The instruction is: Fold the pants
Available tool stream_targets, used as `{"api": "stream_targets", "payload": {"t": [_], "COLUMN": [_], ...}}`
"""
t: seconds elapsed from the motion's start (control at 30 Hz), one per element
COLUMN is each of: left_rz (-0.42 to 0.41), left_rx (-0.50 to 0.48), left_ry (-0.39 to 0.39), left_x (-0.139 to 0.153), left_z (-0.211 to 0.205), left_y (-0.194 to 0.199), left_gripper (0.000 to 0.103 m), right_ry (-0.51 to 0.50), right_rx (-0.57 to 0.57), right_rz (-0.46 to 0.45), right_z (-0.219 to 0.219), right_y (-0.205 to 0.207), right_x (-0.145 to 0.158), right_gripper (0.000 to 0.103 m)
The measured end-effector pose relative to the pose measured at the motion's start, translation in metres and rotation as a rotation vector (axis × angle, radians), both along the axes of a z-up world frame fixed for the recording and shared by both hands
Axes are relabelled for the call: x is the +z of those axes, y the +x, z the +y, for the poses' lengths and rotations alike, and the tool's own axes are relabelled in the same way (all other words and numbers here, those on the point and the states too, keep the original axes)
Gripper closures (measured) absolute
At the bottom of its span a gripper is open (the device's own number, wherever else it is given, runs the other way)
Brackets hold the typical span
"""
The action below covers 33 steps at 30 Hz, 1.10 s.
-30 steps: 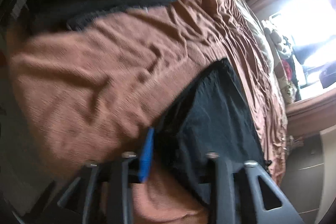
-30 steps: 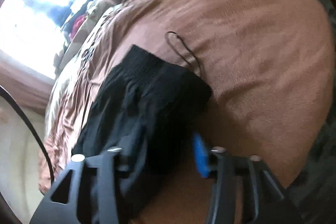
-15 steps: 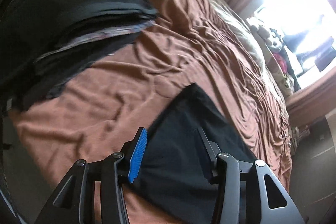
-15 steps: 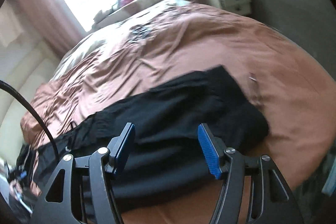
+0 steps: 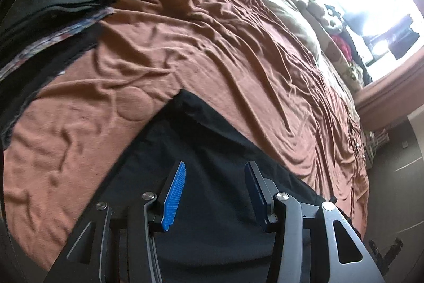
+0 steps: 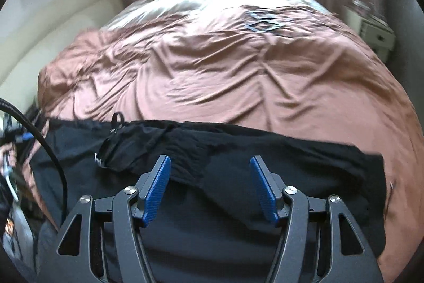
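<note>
At the left edge of the bed, in the left wrist view, a stack of folded dark clothes sits on the rust-brown cover; the layers cannot be counted, though one patterned edge shows among them. Right of it the wrinkled cover lies bare up to one pair of black pants, which lies flat along the near edge of the bed with one corner pointing toward the middle. The left gripper hangs above the pants with its two fingers about halfway apart and nothing between the blue pads; they do not touch the cloth. Beyond the far edge of the bed a bright window ledge holds a jumble of small things too blurred to count.

In the right wrist view the same pants stretch across the near edge of the bed, the gathered waistband bunched toward the left with a small loop standing up from it. The right gripper hovers over them, its two fingers spread somewhat wider, empty and clear of the fabric. A black cable curves past the left side. One white nightstand stands past the far right corner of the bed.
</note>
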<state>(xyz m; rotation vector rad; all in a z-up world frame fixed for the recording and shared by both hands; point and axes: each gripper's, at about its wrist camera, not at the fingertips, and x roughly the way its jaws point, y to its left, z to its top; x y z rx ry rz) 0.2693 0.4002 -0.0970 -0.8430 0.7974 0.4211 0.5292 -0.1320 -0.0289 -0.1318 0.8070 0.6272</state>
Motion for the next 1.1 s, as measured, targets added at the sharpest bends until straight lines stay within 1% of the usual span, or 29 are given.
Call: {"api": "stream_targets", "payload": {"t": [0.2, 0.3, 0.37, 0.43, 0.47, 0.5, 0.67, 0.73, 0.9, 1.0, 1.03, 1.1], "left_rz": [0.028, 0.049, 0.063, 0.080, 0.090, 0.095, 0.113, 0.120, 0.133, 0.143, 0.147, 0.153], "left_rx": [-0.033, -0.049, -0.060, -0.051, -0.040, -0.036, -0.034, -0.035, -0.034, -0.036, -0.036, -0.037], "left_ry": [0.000, -0.001, 0.002, 0.019, 0.038, 0.044, 0.031, 0.025, 0.010, 0.003, 0.004, 0.000], "left_x": [-0.008, -0.016, -0.021, -0.025, -0.026, -0.027, -0.040, -0.045, -0.054, -0.060, -0.061, -0.064], "left_z": [-0.005, -0.006, -0.007, -0.007, -0.007, -0.007, -0.003, -0.001, 0.001, 0.002, 0.002, 0.003], "left_y": [0.022, 0.030, 0.034, 0.037, 0.038, 0.039, 0.045, 0.048, 0.051, 0.053, 0.054, 0.055], "left_gripper": [0.054, 0.054, 0.054, 0.054, 0.054, 0.054, 0.054, 0.054, 0.054, 0.054, 0.054, 0.054], "right_ry": [-0.106, -0.192, -0.212, -0.253, -0.270, -0.285, -0.322, -0.352, -0.396, -0.398, -0.402, -0.419], "right_rx": [0.100, 0.162, 0.204, 0.239, 0.250, 0.261, 0.321, 0.347, 0.404, 0.426, 0.434, 0.448], "right_rz": [-0.014, -0.047, -0.032, -0.013, -0.008, -0.002, 0.013, 0.011, 0.058, 0.076, 0.075, 0.072], "right_z": [0.045, 0.070, 0.082, 0.092, 0.096, 0.098, 0.115, 0.121, 0.130, 0.132, 0.132, 0.133], "right_y": [0.032, 0.047, 0.057, 0.070, 0.075, 0.079, 0.099, 0.101, 0.114, 0.119, 0.118, 0.116], "right_x": [-0.008, -0.017, -0.025, -0.035, -0.038, -0.040, -0.055, -0.061, -0.079, -0.084, -0.084, -0.085], "right_gripper": [0.043, 0.043, 0.043, 0.048, 0.053, 0.054, 0.055, 0.055, 0.055, 0.055, 0.056, 0.063]}}
